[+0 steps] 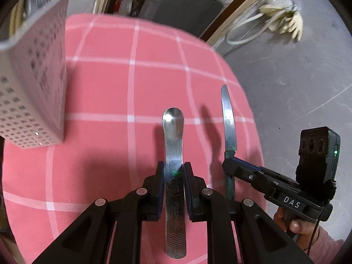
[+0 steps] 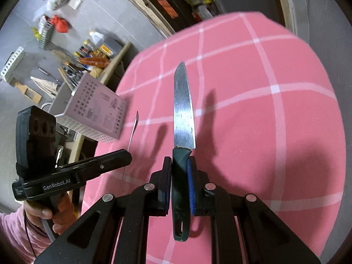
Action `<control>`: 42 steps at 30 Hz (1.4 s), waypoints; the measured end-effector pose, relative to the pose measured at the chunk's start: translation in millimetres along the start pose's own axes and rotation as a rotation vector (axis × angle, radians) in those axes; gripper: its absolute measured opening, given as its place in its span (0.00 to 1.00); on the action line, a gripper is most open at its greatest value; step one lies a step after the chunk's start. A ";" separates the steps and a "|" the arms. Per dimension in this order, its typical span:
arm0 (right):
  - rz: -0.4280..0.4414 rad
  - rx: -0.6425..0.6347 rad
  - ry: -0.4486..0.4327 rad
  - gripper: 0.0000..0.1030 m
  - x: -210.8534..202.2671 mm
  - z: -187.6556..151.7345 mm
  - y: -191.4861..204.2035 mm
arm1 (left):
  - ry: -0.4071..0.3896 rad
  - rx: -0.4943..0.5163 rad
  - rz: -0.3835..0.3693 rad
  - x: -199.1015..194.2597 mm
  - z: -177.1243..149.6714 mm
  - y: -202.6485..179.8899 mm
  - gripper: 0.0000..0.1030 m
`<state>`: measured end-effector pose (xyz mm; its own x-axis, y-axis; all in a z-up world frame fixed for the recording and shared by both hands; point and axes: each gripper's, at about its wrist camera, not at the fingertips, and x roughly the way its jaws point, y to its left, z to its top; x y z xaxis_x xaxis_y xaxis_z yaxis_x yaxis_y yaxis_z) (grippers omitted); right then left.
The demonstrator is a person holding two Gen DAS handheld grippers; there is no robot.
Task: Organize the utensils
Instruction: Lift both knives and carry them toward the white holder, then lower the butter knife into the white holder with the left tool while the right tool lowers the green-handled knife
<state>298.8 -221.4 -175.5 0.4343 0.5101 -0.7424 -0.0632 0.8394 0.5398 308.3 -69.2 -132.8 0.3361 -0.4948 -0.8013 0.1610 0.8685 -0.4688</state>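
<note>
Handles clamped, the left gripper (image 1: pixel 172 173) lifts a spoon (image 1: pixel 173 132) and the right gripper (image 2: pixel 179 176) a knife (image 2: pixel 183 114), business ends forward, ready for the perforated caddy (image 1: pixel 33 92).

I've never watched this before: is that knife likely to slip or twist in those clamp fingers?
Probably stiff: the knife juts straight out, without sagging. The right gripper clamps only its smooth dark handle, with the long blade ahead of the pads, so it might pivot. One ridged blue pad likely helps against slipping.
</note>
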 end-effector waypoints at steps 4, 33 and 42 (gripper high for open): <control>0.007 -0.036 -0.069 0.12 -12.0 4.1 6.3 | -0.104 0.024 -0.010 -22.2 1.9 -6.5 0.15; 0.132 -0.308 -0.364 0.12 -87.6 102.0 111.3 | -0.443 0.060 0.032 -163.5 63.1 -13.0 0.15; 0.183 -0.319 -0.385 0.12 -83.0 113.4 125.8 | -0.552 0.017 0.057 -191.8 67.9 8.9 0.15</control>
<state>356.6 -179.4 -1.0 0.6854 0.5979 -0.4157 -0.4126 0.7892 0.4549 308.2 35.4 41.9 0.7802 -0.3630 -0.5094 0.1421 0.8959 -0.4208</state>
